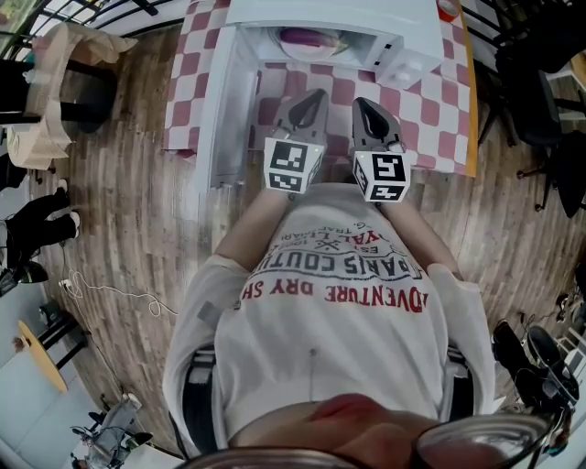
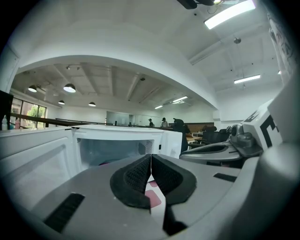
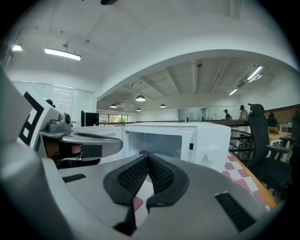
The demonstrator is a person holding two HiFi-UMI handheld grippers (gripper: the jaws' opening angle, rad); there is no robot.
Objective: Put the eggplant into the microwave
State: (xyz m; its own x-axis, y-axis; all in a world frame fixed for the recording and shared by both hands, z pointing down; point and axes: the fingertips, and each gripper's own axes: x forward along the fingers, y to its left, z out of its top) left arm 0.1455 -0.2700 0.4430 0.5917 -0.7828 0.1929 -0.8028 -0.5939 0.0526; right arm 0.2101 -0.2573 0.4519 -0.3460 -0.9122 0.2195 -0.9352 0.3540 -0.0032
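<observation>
Eggplant (image 1: 309, 38) is in the microwave (image 1: 385, 23). From the head view I see its purple shape lying in the lit cavity, and the right gripper view catches a sliver of purple (image 3: 144, 152) low at the cavity's mouth. The door (image 1: 220, 110) stands swung wide to the left, out over the edge of the checked table (image 1: 430, 101).

My left gripper (image 1: 320, 93) is clenched on nothing: in its own view the black pads (image 2: 140, 176) meet along one seam, with only checked cloth showing below. My right gripper (image 1: 360, 103) is the same, pads (image 3: 161, 176) pressed tip to tip with nothing between them. Both hang side by side in front of the opening, close to my chest, apart from the microwave and pointing roughly level at it.

So I'd call the placing done; the load is in and both tools are clear. What's left, if anything, is the door. That would fall to the left gripper, since the door hangs on its side. I'd reach around the door's far face and push it shut, jaws closed like a blunt nose. I'd also keep the right one back from the opening.
</observation>
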